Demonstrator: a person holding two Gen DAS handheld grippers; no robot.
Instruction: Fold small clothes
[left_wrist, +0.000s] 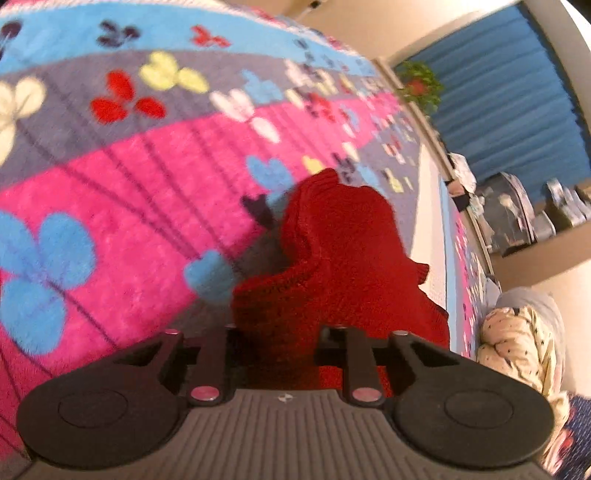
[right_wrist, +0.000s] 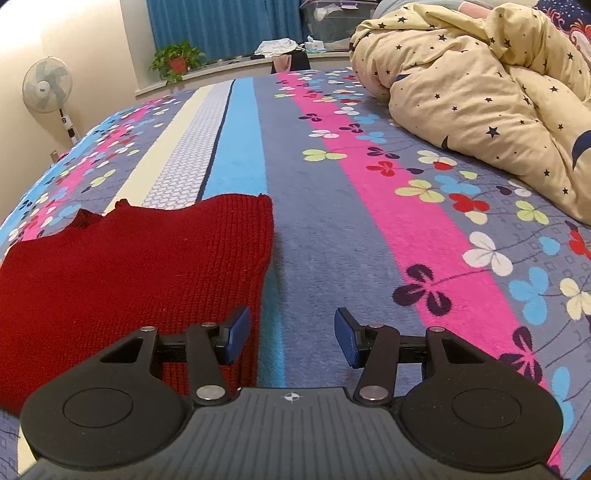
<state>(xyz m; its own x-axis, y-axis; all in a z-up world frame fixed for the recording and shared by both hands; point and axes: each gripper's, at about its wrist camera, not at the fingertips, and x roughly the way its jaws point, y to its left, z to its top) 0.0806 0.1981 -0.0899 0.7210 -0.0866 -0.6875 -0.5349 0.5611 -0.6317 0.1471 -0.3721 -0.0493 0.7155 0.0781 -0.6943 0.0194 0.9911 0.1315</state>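
A dark red knitted garment (right_wrist: 125, 258) lies on the flowered striped blanket (right_wrist: 332, 221), at the left of the right wrist view. My right gripper (right_wrist: 291, 336) is open and empty, low over the blanket at the garment's right edge; its left blue pad (right_wrist: 238, 334) overlaps that edge. In the left wrist view my left gripper (left_wrist: 279, 347) is shut on a bunched part of the red garment (left_wrist: 332, 251), held up above the blanket (left_wrist: 129, 177). Its fingertips are hidden in the cloth.
A cream star-print duvet (right_wrist: 480, 92) is heaped at the right of the bed; it also shows in the left wrist view (left_wrist: 517, 343). Beyond the bed are a standing fan (right_wrist: 46, 86), a potted plant (right_wrist: 177, 61), blue curtains (right_wrist: 221, 26) and a windowsill with clutter.
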